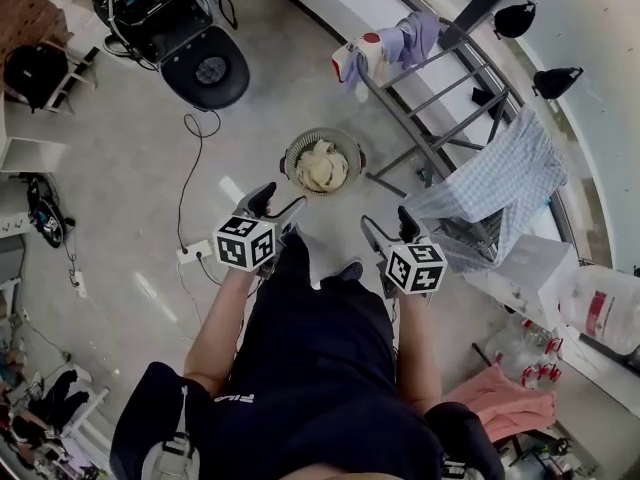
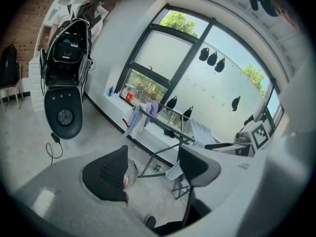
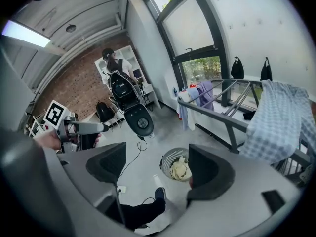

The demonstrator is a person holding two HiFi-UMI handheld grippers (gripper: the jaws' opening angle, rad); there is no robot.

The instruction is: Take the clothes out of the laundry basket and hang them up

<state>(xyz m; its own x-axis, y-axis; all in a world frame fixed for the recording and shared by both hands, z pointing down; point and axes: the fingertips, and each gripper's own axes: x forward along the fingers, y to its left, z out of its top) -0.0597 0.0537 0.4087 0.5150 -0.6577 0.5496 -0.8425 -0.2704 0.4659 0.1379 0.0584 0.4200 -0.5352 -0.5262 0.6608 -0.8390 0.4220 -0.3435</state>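
Two grippers showed in the head view, the left gripper (image 1: 278,205) and the right gripper (image 1: 388,226), both held out in front of the person and well apart from the laundry basket (image 1: 296,149) on the floor ahead. A cream bundle of clothes (image 1: 322,168) lay inside it. Beside the basket stood the drying rack (image 1: 440,103), already carrying a checked shirt (image 1: 500,178) and a lilac garment (image 1: 405,40).

From the left gripper view, the left gripper (image 2: 150,169) had its jaws spread wide with nothing between them, only floor and the rack's legs beyond.

From the right gripper view, the right gripper (image 3: 155,169) was likewise released and empty, and the basket (image 3: 167,158) with its clothes (image 3: 180,170) sat far below, framed beside the right-hand jaw.

To my eye, the trouble would come from the bundle: a pinch into that heap could lift several tangled pieces at once, and one might slip to the floor. A cable (image 1: 185,183) trailing near the person's feet also looked easy to catch while stepping in.
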